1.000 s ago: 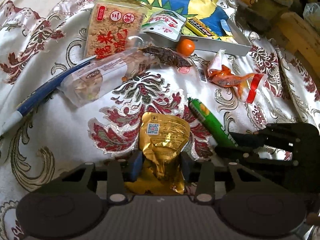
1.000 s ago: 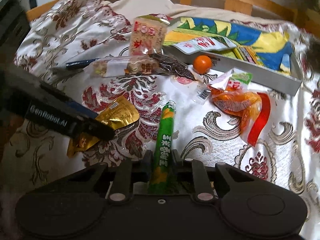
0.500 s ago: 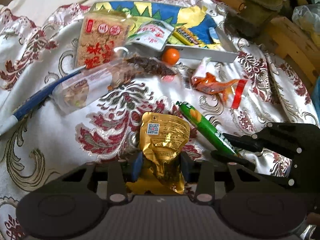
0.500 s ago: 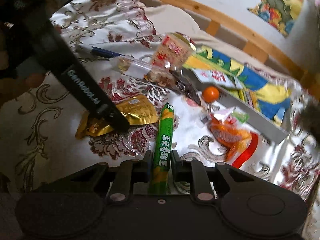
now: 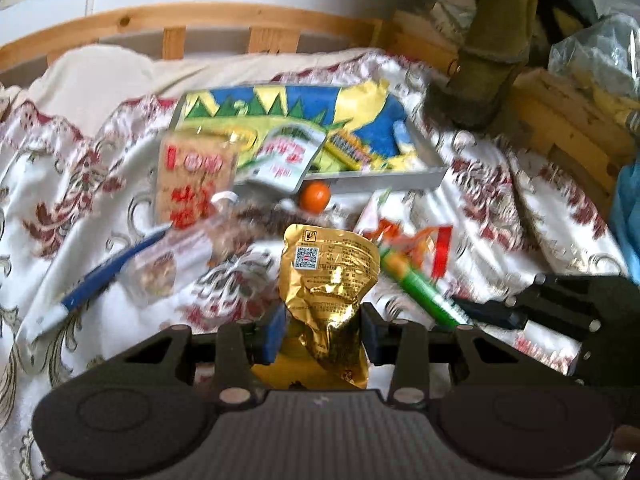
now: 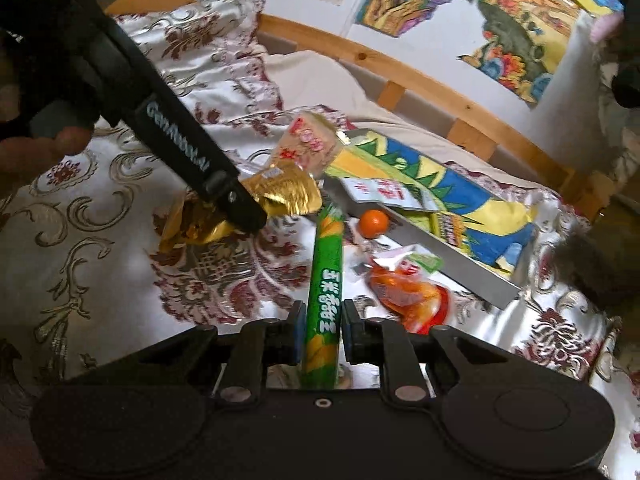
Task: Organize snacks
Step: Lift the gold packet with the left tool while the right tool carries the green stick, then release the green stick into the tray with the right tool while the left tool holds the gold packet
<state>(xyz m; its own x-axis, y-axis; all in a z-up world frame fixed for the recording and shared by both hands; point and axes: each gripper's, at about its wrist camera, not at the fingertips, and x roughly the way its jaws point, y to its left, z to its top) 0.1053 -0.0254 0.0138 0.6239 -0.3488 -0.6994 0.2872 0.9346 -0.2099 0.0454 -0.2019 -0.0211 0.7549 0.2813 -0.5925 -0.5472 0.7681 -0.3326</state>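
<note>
Gold foil pouch (image 5: 330, 276) sits clamped between the blue pads of the left gripper (image 5: 323, 334) in the left wrist view, its QR-code side up, raised off the patterned satin cloth (image 5: 72, 184). To its right the green snack stick (image 5: 420, 286) runs slantwise into the right gripper (image 5: 476, 316), whose black frame enters from the right edge. Behind, blurred: small orange fruit (image 5: 315, 197) just in front of a shallow grey tray (image 5: 384, 178) w/ a blue-yellow printed sheet inside; white-red sachet (image 5: 286, 156) hangs over the tray's near rim; red-lettered rice-cake pack (image 5: 192, 178) left of it; blue pen (image 5: 100, 274) and a clear-wrapped snack (image 5: 172, 258) further left; orange-red packet (image 5: 424, 240) behind the stick. Right wrist view: right gripper (image 6: 322, 330) closed tight on the green snack stick (image 6: 325, 292), which points away toward the tray (image 6: 452, 252). Left gripper (image 6: 240, 206) comes in from upper left, person's fingers (image 6: 60, 140) on its handle, gold foil pouch (image 6: 276, 196) pinched at its tip above the cloth (image 6: 100, 260). Orange fruit (image 6: 373, 223) beside the tray's near wall; orange-red packet (image 6: 408, 292) right of the stick.
</note>
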